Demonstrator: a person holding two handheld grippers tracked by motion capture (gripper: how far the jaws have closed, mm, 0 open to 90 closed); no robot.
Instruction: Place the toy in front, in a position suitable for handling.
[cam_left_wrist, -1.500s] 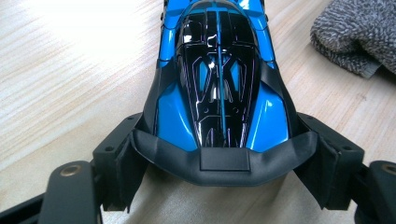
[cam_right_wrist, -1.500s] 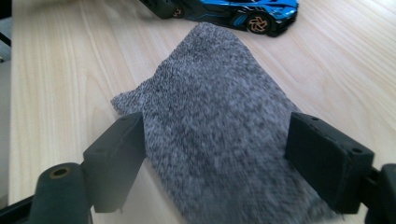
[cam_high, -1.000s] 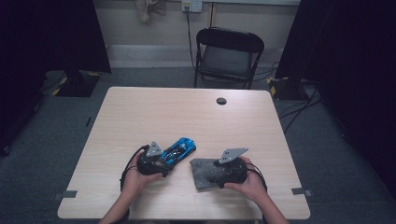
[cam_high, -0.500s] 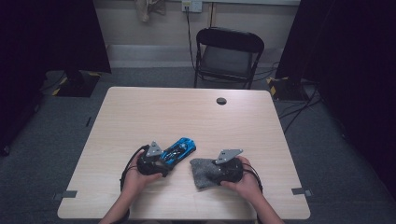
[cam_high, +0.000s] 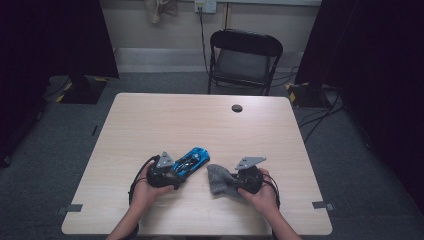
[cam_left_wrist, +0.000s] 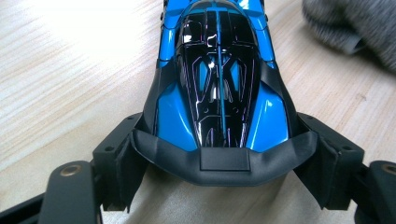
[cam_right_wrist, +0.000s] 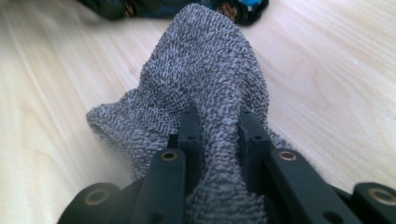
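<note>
A blue and black toy car (cam_high: 192, 159) lies on the pale wooden table (cam_high: 200, 125), nose toward the far right. My left gripper (cam_high: 176, 170) is shut on its rear end; in the left gripper view the two jaws press the tail of the car (cam_left_wrist: 217, 88) from both sides. To the right lies a grey knitted cloth (cam_high: 218, 179). My right gripper (cam_high: 232, 182) has just been closing its jaws and now pinches a fold of the cloth (cam_right_wrist: 210, 70), which bunches up between the narrow jaws of the gripper (cam_right_wrist: 218, 119).
A small round black cap (cam_high: 237, 108) sits in the tabletop near the far edge. A black folding chair (cam_high: 245, 55) stands behind the table. Cables run over the grey floor at the right. Dark curtains hang on both sides.
The right gripper's jaws have closed on the grey cloth, which went from lying flat to being bunched up. The left gripper and the car have not moved.
</note>
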